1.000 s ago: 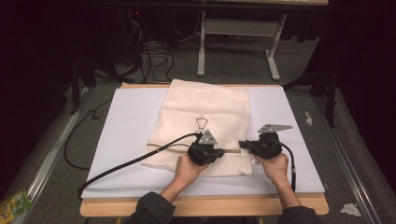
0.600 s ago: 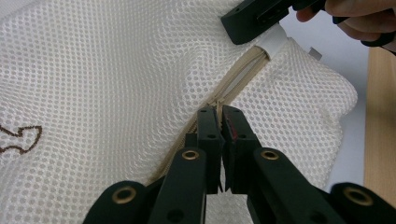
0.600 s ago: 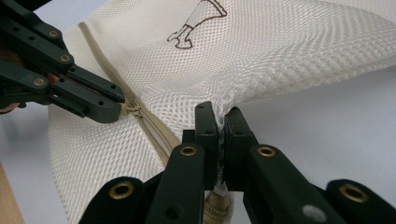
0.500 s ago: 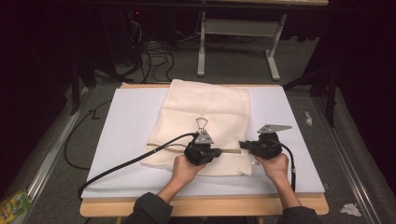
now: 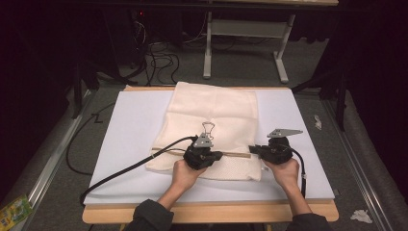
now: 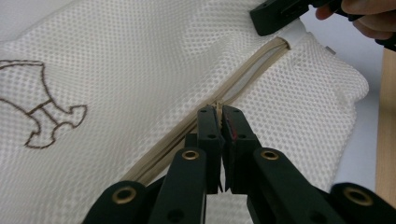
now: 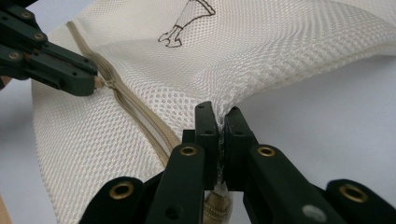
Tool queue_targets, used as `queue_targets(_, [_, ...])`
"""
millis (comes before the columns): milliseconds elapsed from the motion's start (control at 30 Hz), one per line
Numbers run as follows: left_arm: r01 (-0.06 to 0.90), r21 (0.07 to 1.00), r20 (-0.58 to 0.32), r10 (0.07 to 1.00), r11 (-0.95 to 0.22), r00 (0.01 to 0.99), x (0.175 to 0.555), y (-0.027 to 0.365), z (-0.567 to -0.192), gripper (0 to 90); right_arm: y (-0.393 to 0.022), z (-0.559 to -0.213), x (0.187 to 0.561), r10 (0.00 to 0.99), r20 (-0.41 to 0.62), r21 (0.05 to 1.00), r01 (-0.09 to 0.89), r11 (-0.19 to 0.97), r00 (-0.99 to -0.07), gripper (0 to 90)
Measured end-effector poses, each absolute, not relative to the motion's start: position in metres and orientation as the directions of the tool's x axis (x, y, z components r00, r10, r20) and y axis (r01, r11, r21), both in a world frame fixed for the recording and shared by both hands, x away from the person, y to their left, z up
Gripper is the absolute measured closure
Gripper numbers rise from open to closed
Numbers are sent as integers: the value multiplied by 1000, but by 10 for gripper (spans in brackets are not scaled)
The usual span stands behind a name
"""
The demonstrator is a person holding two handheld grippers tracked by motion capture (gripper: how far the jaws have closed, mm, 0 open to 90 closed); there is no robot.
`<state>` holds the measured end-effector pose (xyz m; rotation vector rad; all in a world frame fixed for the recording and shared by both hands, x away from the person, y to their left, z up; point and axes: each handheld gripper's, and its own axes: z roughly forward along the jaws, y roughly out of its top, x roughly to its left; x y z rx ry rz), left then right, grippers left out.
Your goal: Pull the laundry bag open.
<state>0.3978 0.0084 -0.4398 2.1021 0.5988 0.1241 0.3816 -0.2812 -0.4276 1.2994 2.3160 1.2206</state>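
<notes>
A cream mesh laundry bag (image 5: 211,110) lies flat on the white board (image 5: 134,125), with a beige zipper (image 5: 238,155) running across near its front edge. My left gripper (image 5: 222,155) points right along the zipper. In the left gripper view it (image 6: 220,112) is shut on the small beige zipper pull, with the zipper (image 6: 252,70) running away from it. My right gripper (image 5: 251,149) meets the bag's right end. In the right gripper view it (image 7: 220,112) is shut on bunched mesh beside the zipper (image 7: 135,109), with the left gripper (image 7: 93,81) farther along.
A brown stitched figure (image 7: 187,18) marks the bag. The left gripper's black cable (image 5: 130,168) trails off the board's front left. The wooden table edge (image 5: 211,211) runs along the front. Metal legs (image 5: 240,29) and cables stand behind; scraps (image 5: 361,215) lie on the floor.
The left gripper has edged slightly to the left along the zipper line. The right gripper has stayed in place.
</notes>
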Motion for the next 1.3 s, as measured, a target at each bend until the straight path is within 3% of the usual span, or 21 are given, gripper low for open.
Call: queue_targets(1300, [388,817,-142,504,-426,852,401,39,-435,869,-282,-429,385,808,152,749,600,281,-569,881])
